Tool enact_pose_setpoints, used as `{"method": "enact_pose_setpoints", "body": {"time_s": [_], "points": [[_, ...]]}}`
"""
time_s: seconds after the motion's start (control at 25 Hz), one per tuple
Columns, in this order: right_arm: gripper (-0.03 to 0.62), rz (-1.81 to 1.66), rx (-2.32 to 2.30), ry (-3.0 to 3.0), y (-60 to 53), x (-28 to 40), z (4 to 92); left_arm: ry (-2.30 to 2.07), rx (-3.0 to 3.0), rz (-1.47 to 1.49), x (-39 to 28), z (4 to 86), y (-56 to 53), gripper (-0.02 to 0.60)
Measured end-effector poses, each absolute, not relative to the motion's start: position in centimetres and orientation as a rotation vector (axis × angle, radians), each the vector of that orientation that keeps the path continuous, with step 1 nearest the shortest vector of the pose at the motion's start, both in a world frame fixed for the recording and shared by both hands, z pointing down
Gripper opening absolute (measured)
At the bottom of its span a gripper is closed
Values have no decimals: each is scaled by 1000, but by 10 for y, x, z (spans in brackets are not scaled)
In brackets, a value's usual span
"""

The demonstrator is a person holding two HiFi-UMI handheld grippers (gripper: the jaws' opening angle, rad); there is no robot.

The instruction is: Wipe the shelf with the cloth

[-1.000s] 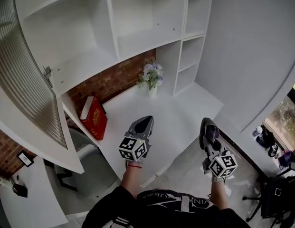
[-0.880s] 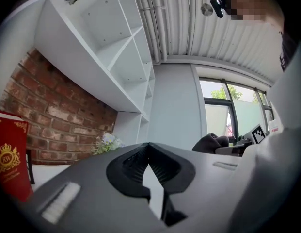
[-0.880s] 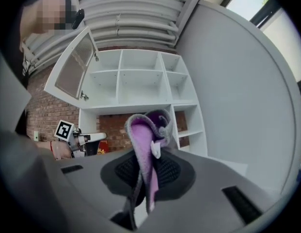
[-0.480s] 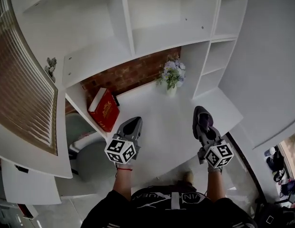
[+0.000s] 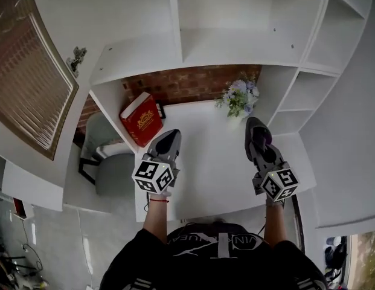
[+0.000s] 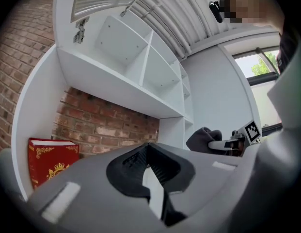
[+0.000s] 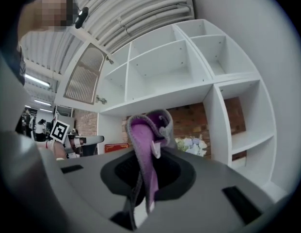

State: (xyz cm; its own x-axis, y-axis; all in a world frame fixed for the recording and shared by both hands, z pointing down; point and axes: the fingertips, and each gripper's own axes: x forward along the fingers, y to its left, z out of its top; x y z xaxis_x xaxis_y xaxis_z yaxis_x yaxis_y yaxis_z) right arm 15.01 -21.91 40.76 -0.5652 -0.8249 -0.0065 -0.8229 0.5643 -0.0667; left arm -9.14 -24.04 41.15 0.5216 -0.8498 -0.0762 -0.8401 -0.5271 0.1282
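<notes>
Tightly pinched cloth (image 7: 148, 144) in right gripper (image 5: 256, 132), flowers (image 7: 191, 143) beyond cut off below

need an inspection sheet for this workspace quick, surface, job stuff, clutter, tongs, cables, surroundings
surface: white shelf, bare in front of the person; no dirt can be made out
job's things: purple and grey cloth, clamped in the right tongs and sticking out past their tips
clutter: red book standing at the shelf's left end; flowers in a vase at the back right
grippers: left tongs closed with nothing in them; right tongs closed on the cloth; both over the shelf
cables: nothing seen on the shelf
surroundings: brick back wall, white cubbies above, slatted cabinet door open at the left
</notes>
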Motion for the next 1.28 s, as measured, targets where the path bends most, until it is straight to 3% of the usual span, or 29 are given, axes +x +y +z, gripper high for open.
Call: {"method": "enact_pose_setpoints", "body": {"time_s": [0.72,1.28], "points": [[51,99,-908,2962,-258,138,347,-1805,2475,-218,-56,377,-228,11],[51,567,-945,3003,-300,110,224,-1798,2618,-208,-44,298,-280,11]]}}
